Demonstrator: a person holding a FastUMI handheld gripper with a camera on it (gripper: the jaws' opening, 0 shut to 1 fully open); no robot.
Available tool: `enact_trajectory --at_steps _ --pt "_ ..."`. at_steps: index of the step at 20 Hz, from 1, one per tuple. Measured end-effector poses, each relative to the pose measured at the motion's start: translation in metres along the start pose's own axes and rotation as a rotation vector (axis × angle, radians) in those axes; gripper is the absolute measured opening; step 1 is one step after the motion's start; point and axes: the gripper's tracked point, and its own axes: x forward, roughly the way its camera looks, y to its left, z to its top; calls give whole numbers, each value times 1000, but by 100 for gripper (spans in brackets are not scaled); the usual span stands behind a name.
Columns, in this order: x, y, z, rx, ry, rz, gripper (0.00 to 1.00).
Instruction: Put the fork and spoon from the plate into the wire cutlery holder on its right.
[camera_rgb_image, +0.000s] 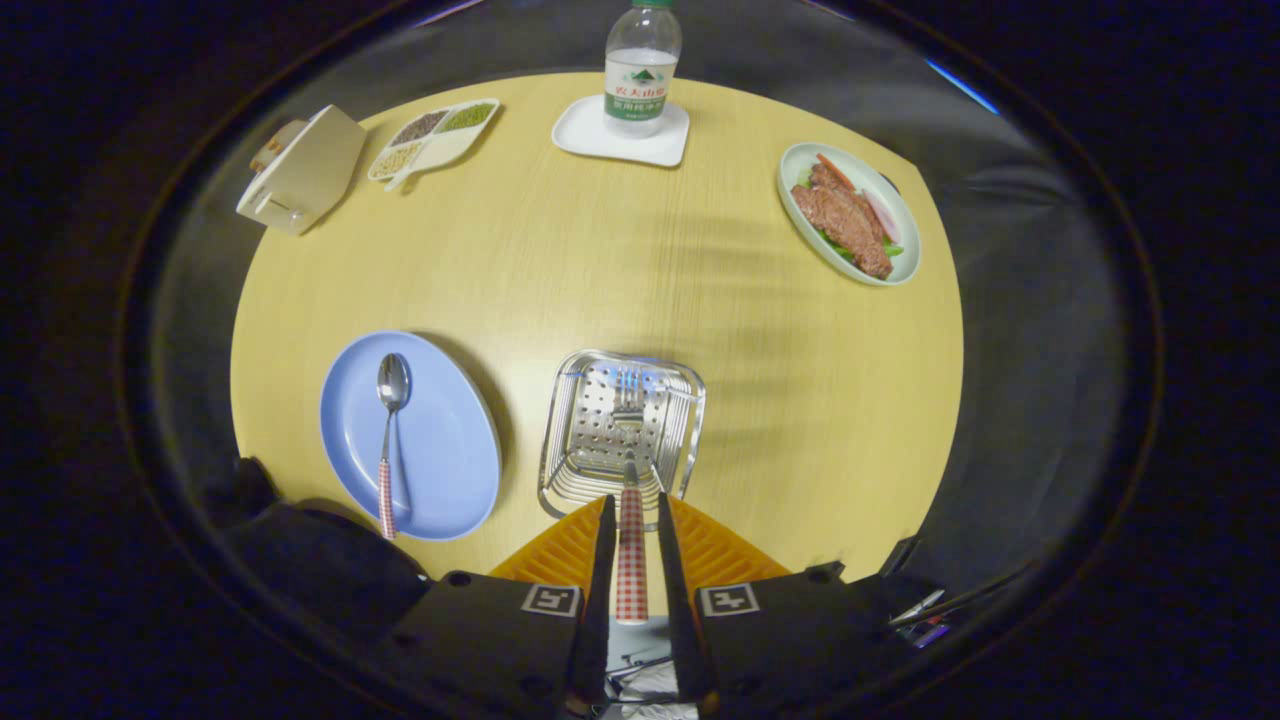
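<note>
Shiny perforated metal holder on matt wood-grain table (fork head metal too).

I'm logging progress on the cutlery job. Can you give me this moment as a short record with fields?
gripper: gripper shut on fork
fork: fork handle between the fingers, tines over the wire cutlery holder
spoon: spoon lying on the blue plate, left of the holder
done: neither piece released in the holder yet
</note>
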Motion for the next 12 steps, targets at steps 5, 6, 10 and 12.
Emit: enact_trajectory --at_steps 5,6,10,12 --pt "-21 3 18 117 -168 30 100" --pt "-26 5 23 144 -218 37 100" --pt "-60 12 35 227 -442 51 100" --pt "-81 16 36 247 -562 38 100"
